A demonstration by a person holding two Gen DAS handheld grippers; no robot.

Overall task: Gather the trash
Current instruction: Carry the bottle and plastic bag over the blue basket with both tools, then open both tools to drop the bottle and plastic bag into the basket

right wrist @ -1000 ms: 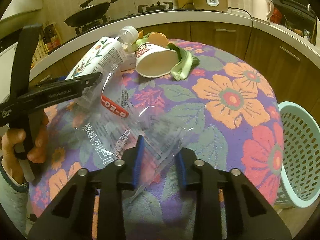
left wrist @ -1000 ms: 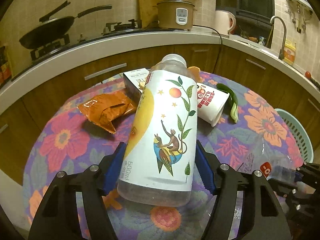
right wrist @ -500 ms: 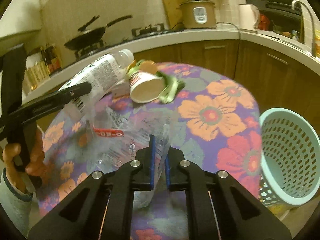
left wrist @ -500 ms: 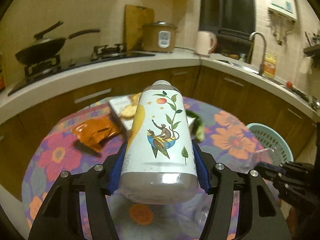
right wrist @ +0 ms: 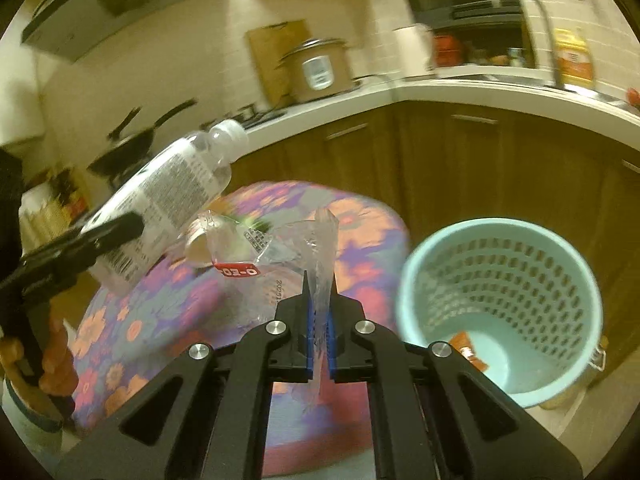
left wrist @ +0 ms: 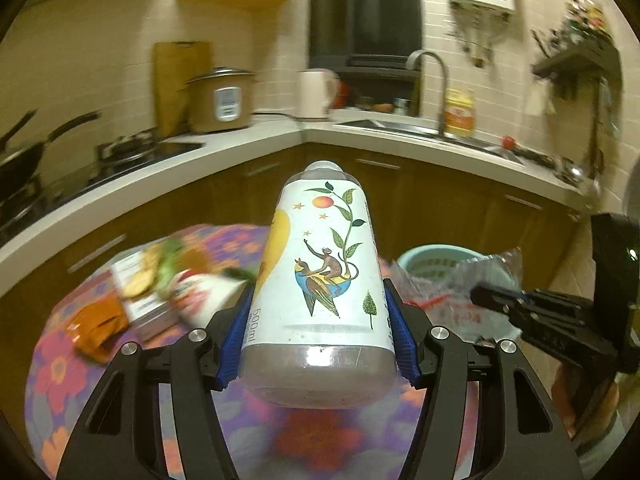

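**Both loads airborne; basket lies to the right of both jaws**

**Left wrist view**

- The left gripper (left wrist: 318,340) has its jaws clamped on the lower body of the bottle (left wrist: 320,276). The bottle is clear of the bench (left wrist: 52,364).
- Bottle long axis: runs forward along the fingers, base nearest the camera, cap farthest and tilted upward.
- The basket (left wrist: 428,258) lies ahead and to the right of the bottle. Only part of its rim shows; the bottle hides the left part and the clear wrapper (left wrist: 460,292) hides the right part.
- The right gripper (left wrist: 492,296) enters from the right edge, holding the wrapper in front of the basket.
- Remaining trash on the bench: an orange packet (left wrist: 96,326), a paper cup (left wrist: 204,296) and a carton (left wrist: 140,292). All 3 are blurred; their exact contact cannot be determined.

**Right wrist view**

- The right gripper (right wrist: 319,308) has its jaws pressed together on a thin fold of the wrapper (right wrist: 280,252), which stands up ahead of the jaws, above the bench (right wrist: 368,236).
- The basket (right wrist: 424,280) stands on the floor just beside the bench edge, to the right of and below the jaws. Its mouth is open; an orange scrap (right wrist: 466,350) lies inside.
- Judgement: the right gripper is nearer the basket, so the wrapper is the likelier first drop. The move requires a rightward shift.
- The bottle (right wrist: 168,200) in the left gripper (right wrist: 116,228) is well left of the basket.
- The basket's base is cut off by the gripper body.
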